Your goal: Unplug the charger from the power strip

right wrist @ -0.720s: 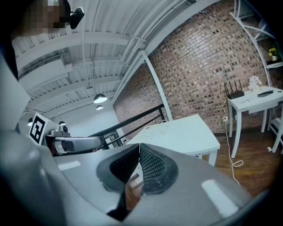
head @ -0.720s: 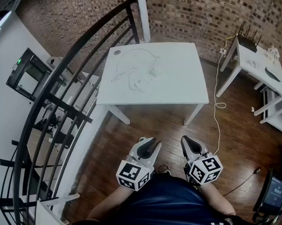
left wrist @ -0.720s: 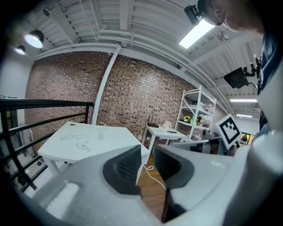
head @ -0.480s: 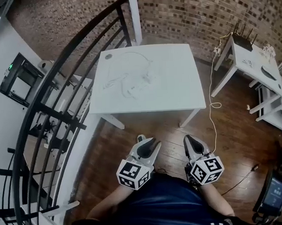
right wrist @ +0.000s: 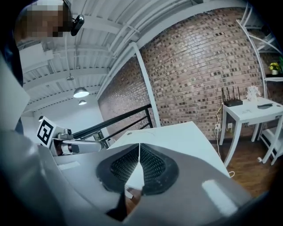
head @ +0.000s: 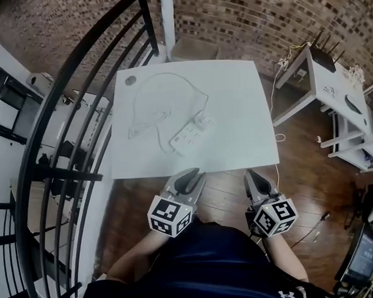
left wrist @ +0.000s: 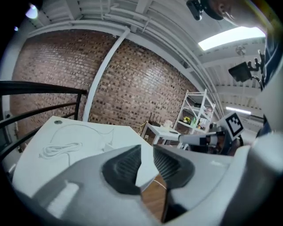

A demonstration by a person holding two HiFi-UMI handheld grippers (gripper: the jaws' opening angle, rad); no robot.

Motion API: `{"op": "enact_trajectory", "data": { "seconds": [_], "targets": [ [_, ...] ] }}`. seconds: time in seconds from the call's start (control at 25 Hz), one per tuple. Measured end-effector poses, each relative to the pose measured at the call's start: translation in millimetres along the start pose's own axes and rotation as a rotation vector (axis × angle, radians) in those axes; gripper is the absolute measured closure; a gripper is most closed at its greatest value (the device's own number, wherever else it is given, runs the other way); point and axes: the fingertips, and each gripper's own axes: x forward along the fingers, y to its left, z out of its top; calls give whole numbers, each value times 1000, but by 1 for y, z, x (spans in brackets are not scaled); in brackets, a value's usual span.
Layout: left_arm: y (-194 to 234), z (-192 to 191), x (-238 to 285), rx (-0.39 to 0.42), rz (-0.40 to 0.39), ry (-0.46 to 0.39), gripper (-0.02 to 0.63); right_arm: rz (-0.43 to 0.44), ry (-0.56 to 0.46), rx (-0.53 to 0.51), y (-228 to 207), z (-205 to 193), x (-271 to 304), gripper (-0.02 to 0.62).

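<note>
The charger [head: 205,121] sat at the far end of the power strip [head: 186,139] on the white table [head: 233,89]. Nearer than the strip, past the table's edge, the left claw [head: 190,174] was slightly apart and empty. The right claw [head: 251,173] was pressed together.

Plain white rectangular surface [head: 234,113] w/ white plastic power strip [head: 187,138]; red-brown brick wall [head: 243,21] at 12; black metal railing [head: 63,119] at 9.
</note>
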Motion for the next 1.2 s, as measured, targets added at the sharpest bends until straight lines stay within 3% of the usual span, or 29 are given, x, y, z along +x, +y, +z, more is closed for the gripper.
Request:
{"op": "enact_trajectory", "data": {
  "seconds": [0.16, 0.24, 0.4, 0.6, 0.88, 1.0, 1.2],
  "targets": [
    [57, 15, 11, -3, 7, 19, 520, -11, 33, -42, -2, 19, 57, 574],
    [77, 17, 14, -22, 35, 13, 520, -13, 78, -54, -6, 18, 76, 508],
    [111, 20, 17, -44, 114, -23, 520, 1, 150, -98, -12, 2, 116, 479],
    [132, 7, 31, -40, 169, 12, 515, 45, 270, -71, -23, -34, 166, 408],
    [140, -37, 57, 9, 195, 156, 448, 86, 365, -176, -28, -68, 227, 370],
    [154, -52, 67, 70, 226, 219, 413, 90, 402, -244, -26, -81, 251, 354],
    [168, -61, 86, 146, 230, 293, 370, 40, 436, -373, -21, -89, 275, 342]
  ]
}}
